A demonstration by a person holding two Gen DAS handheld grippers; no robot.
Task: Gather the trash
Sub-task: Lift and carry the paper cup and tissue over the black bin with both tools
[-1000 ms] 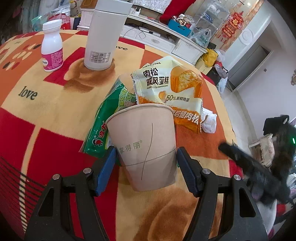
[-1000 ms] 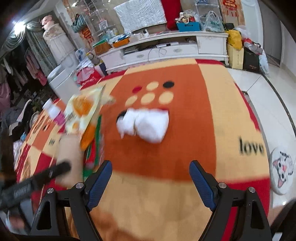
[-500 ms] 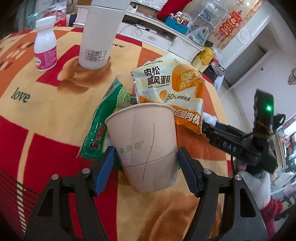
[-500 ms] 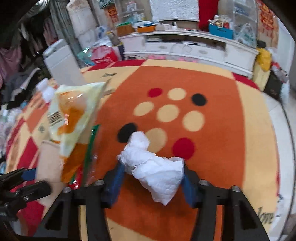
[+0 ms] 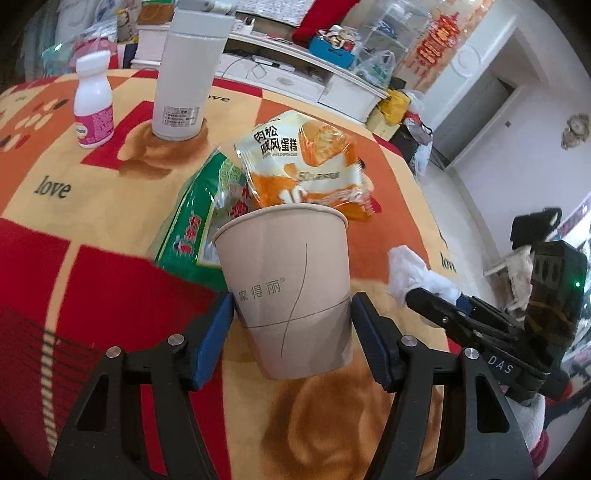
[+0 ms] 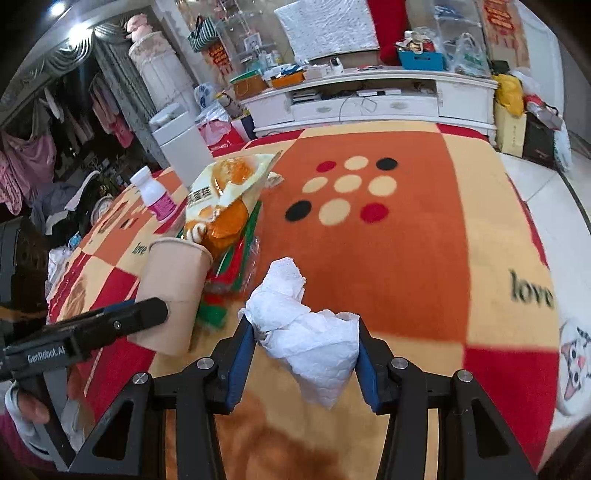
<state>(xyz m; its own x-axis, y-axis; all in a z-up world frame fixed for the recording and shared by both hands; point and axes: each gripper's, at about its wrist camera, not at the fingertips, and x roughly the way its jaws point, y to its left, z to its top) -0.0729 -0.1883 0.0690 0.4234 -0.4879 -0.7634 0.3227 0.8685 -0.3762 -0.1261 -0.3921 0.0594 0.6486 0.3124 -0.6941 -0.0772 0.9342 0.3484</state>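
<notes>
- Surface: blanket (image 6: 406,258) in red, orange and cream blocks, printed with dots and the word "love".
- Far side: long white TV cabinet (image 6: 369,99), cluttered on top; blue basket (image 6: 421,59) on it.
- Floor (image 6: 550,192): pale glossy tiles, right of the blanket.
- Left: clothes hanging (image 6: 22,162) in a dim corner.
- Wall (image 5: 535,122): pale, with a dark doorway (image 5: 476,110); red hanging decoration (image 5: 439,33) nearby.

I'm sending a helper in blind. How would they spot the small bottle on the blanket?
On the orange, red and cream patterned blanket, look at the far side, where a tall white insulated flask stands. Just left of it, apart from it, stands the small white plastic bottle. It is the only item with a pink label.
</notes>
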